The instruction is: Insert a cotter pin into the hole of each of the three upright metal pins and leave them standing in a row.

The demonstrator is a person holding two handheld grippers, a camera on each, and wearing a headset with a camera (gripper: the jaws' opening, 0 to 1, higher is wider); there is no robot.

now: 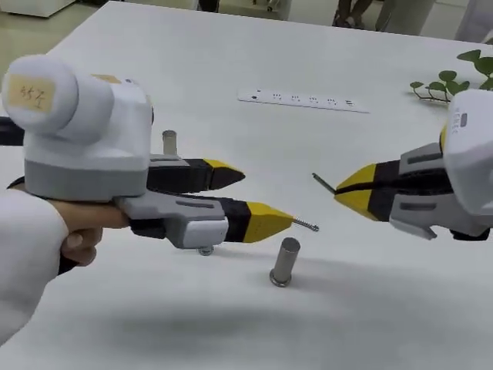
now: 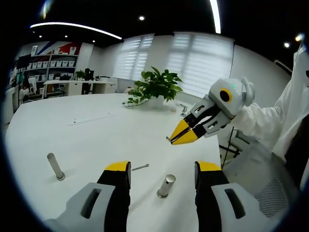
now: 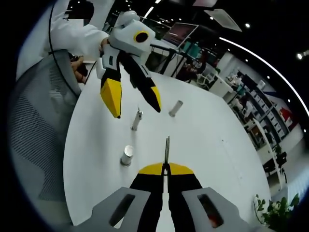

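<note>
Nearest the person, 1 metal pin [image 1: 285, 262] stands upright on the white table [image 1: 231, 46], a short silver cylinder with a wider foot; its cross-hole is too small to make out. Just beyond it hangs the left gripper [image 1: 266, 199], jaws spread and empty, and in the left gripper view the metal pin sits between and just ahead of those jaws, so this gripper is the closer 1 to steady it. A loose cotter pin [image 1: 306, 225] lies flat on the table by the left gripper's lower tip. To the right, the right gripper [image 1: 339, 194] is clamped on a cotter pin [image 1: 323, 183], a thin dark wire jutting straight out along the jaw line, its long axis aimed across toward the left gripper. The metal pin lies below and nearer than that wire's tip, apart from it. A second metal pin [image 1: 206, 250] peeks from under the left gripper, and a third metal pin [image 1: 169, 142] stands farther back, so by my reading no pinning of the nearest 1 has begun.
</note>
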